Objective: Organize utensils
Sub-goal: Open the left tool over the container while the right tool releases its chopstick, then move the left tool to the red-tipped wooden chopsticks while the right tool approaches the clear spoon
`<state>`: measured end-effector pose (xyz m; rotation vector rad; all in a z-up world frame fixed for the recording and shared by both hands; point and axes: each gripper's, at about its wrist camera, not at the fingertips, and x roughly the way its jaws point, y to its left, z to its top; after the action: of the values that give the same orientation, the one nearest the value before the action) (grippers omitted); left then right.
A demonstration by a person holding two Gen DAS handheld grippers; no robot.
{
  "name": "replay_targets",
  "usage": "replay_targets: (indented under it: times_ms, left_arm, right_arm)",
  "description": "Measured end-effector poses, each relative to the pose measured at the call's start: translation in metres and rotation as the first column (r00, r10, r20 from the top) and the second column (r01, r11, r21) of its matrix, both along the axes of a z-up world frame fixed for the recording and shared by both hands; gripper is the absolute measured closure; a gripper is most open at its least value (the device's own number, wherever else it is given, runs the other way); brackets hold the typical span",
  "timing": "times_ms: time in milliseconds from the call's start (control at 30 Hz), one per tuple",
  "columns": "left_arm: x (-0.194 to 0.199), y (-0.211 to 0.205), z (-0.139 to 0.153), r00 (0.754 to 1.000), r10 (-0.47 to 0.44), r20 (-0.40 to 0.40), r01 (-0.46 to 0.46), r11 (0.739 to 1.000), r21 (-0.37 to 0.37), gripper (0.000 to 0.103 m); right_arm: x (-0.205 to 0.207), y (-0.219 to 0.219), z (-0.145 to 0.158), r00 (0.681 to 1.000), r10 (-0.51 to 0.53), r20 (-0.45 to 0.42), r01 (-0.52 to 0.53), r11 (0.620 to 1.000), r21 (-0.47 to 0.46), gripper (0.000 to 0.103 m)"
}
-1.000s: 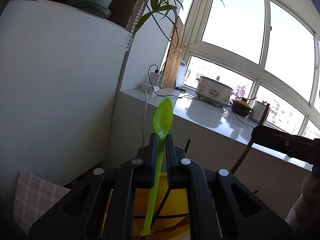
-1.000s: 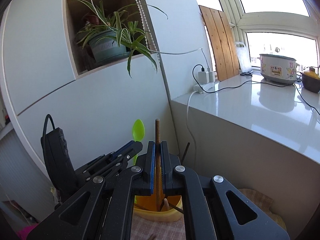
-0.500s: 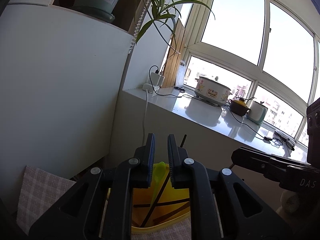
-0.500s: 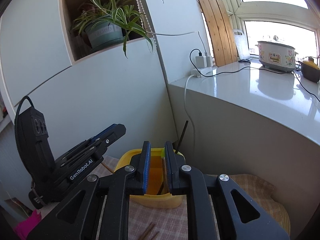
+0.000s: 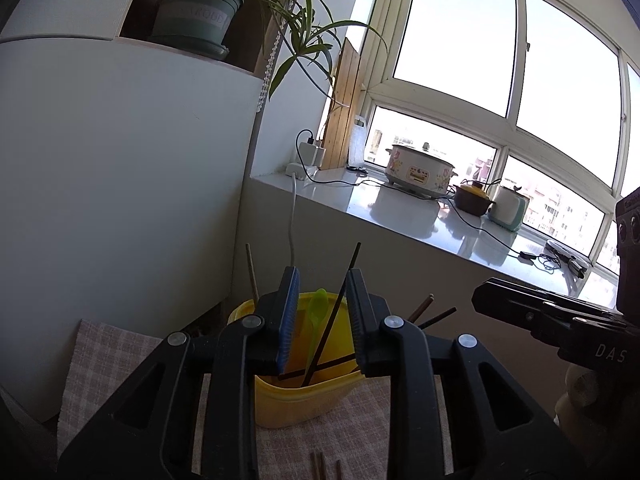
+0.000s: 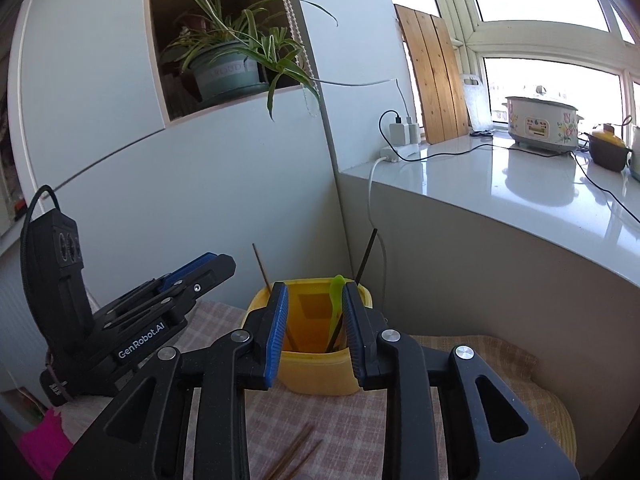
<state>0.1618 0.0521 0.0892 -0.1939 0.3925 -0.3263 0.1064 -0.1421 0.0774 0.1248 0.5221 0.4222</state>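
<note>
With both grippers emptied, left gripper [image 5: 322,312] jaws have just been opening, nothing between them; right gripper [image 6: 314,320] likewise parted and bare; loose wooden chopsticks [image 6: 294,456] lie nearest on the checked cloth [image 6: 344,416]; light, stiff, likely to roll, so pinch mid-shaft; beyond, green spoon [image 5: 316,320] stands in the yellow holder [image 6: 320,372].
</note>
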Motion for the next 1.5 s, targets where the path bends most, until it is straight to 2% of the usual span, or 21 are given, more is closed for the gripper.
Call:
replay_targets:
  times_ms: [167, 200, 300, 367, 400, 433, 500, 533, 600, 700, 833, 967, 1267, 1367, 1500]
  left_arm:
    - [-0.023, 0.001, 0.001, 1.000, 0.004, 0.007, -0.005, 0.999, 0.034, 0.079]
    - [-0.027, 0.002, 0.000, 1.000, 0.003, 0.007, -0.004, 0.999, 0.035, 0.077]
    - [-0.039, 0.003, 0.000, 1.000, -0.004, -0.001, 0.004, 0.999, 0.039, 0.067]
    - [-0.047, 0.002, -0.002, 1.000, -0.010, -0.010, 0.011, 0.998, 0.055, 0.067]
    - [-0.051, 0.001, -0.003, 1.000, -0.012, -0.014, 0.013, 0.998, 0.064, 0.063]
    - [-0.054, 0.000, -0.005, 1.000, -0.012, -0.019, 0.013, 0.997, 0.075, 0.052]
    - [-0.060, -0.001, -0.008, 1.000, -0.012, -0.029, 0.014, 0.995, 0.095, 0.041]
    - [-0.064, -0.002, -0.010, 0.999, -0.015, -0.036, 0.019, 0.994, 0.111, 0.041]
    - [-0.070, -0.005, -0.014, 0.998, -0.026, -0.051, 0.033, 0.990, 0.137, 0.040]
    - [-0.078, -0.005, -0.021, 0.996, -0.038, -0.084, 0.050, 0.988, 0.149, 0.037]
    - [-0.088, -0.007, -0.032, 0.993, -0.045, -0.106, 0.063, 0.983, 0.175, 0.035]
    - [-0.088, -0.008, -0.045, 0.984, -0.058, -0.167, 0.088, 0.981, 0.173, 0.035]
    - [-0.094, -0.012, -0.070, 0.967, -0.083, -0.242, 0.136, 0.968, 0.211, 0.035]
    - [-0.092, -0.012, -0.081, 0.950, -0.102, -0.296, 0.169, 0.963, 0.210, 0.035]
    - [-0.089, -0.010, -0.102, 0.920, -0.128, -0.371, 0.214, 0.956, 0.200, 0.035]
  right_arm:
    - [-0.019, -0.002, -0.001, 1.000, -0.010, 0.016, 0.010, 1.000, -0.014, 0.077]
    - [-0.023, -0.003, -0.002, 1.000, -0.013, 0.021, 0.013, 1.000, -0.016, 0.076]
    - [-0.034, -0.004, -0.006, 0.999, -0.019, 0.029, 0.020, 1.000, -0.024, 0.063]
    - [-0.039, -0.004, -0.010, 0.999, -0.029, 0.026, 0.030, 0.999, -0.043, 0.062]
    - [-0.041, -0.005, -0.012, 0.999, -0.031, 0.024, 0.032, 0.998, -0.051, 0.062]
    - [-0.043, -0.006, -0.015, 0.999, -0.034, 0.022, 0.035, 0.998, -0.053, 0.062]
    - [-0.047, -0.009, -0.020, 0.999, -0.042, 0.012, 0.043, 0.998, -0.050, 0.059]
    - [-0.049, -0.011, -0.023, 0.999, -0.050, 0.007, 0.050, 0.998, -0.050, 0.052]
    - [-0.053, -0.014, -0.029, 0.998, -0.069, 0.007, 0.069, 0.996, -0.051, 0.045]
    - [-0.059, -0.016, -0.038, 0.996, -0.090, 0.008, 0.091, 0.992, -0.087, 0.042]
    - [-0.066, -0.020, -0.051, 0.994, -0.109, -0.004, 0.108, 0.989, -0.099, 0.022]
    - [-0.070, -0.020, -0.062, 0.992, -0.123, -0.016, 0.120, 0.985, -0.126, 0.021]
    - [-0.066, -0.020, -0.089, 0.985, -0.125, -0.118, 0.106, 0.982, -0.154, 0.020]
    - [-0.063, -0.018, -0.099, 0.978, -0.109, -0.178, 0.080, 0.984, -0.162, 0.020]
    - [-0.057, -0.020, -0.118, 0.956, -0.074, -0.285, 0.039, 0.991, -0.128, 0.020]
